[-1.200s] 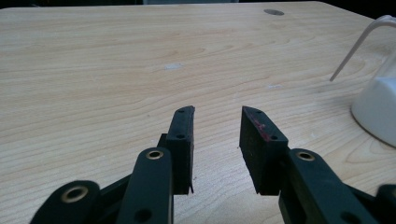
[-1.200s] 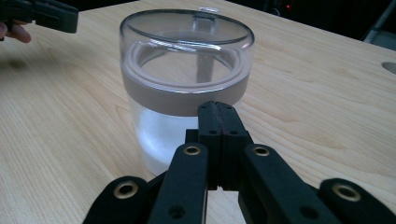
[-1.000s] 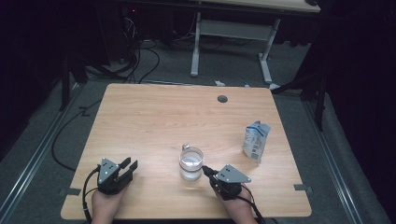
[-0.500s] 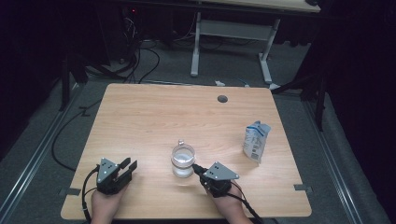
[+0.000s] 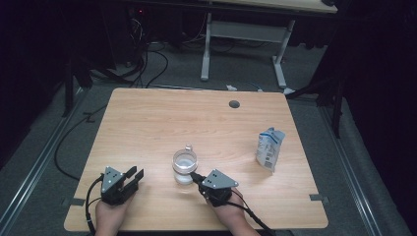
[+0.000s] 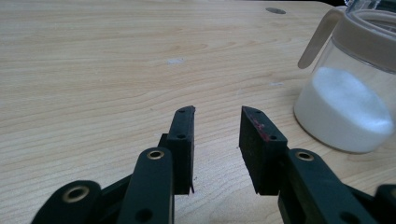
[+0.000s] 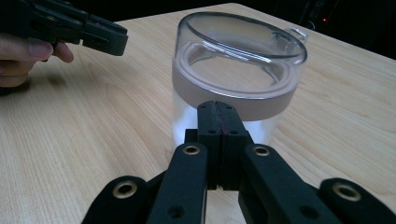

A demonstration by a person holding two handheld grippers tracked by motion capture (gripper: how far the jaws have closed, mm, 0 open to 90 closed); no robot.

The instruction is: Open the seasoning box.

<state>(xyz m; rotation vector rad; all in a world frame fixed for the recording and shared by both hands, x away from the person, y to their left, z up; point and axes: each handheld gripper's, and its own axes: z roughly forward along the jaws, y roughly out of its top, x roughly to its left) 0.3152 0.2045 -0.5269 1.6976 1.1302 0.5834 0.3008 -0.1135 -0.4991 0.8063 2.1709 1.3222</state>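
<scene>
Right gripper view shows the clenched right tool (image 7: 218, 109) against the jar (image 7: 236, 70); high view adds a carton (image 5: 269, 149).

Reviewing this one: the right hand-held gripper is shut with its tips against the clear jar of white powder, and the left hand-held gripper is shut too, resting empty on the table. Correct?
Not quite. The left hand-held gripper is open, a gap between its empty jaws, as the left gripper view shows. The right hand-held gripper is indeed shut at the jar.

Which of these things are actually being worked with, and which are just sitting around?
In use:
- lidded jar holding white powder
- right gripper, shut, tips against the jar
- left gripper, open, beside it

Lying about:
- carton
- table
</scene>
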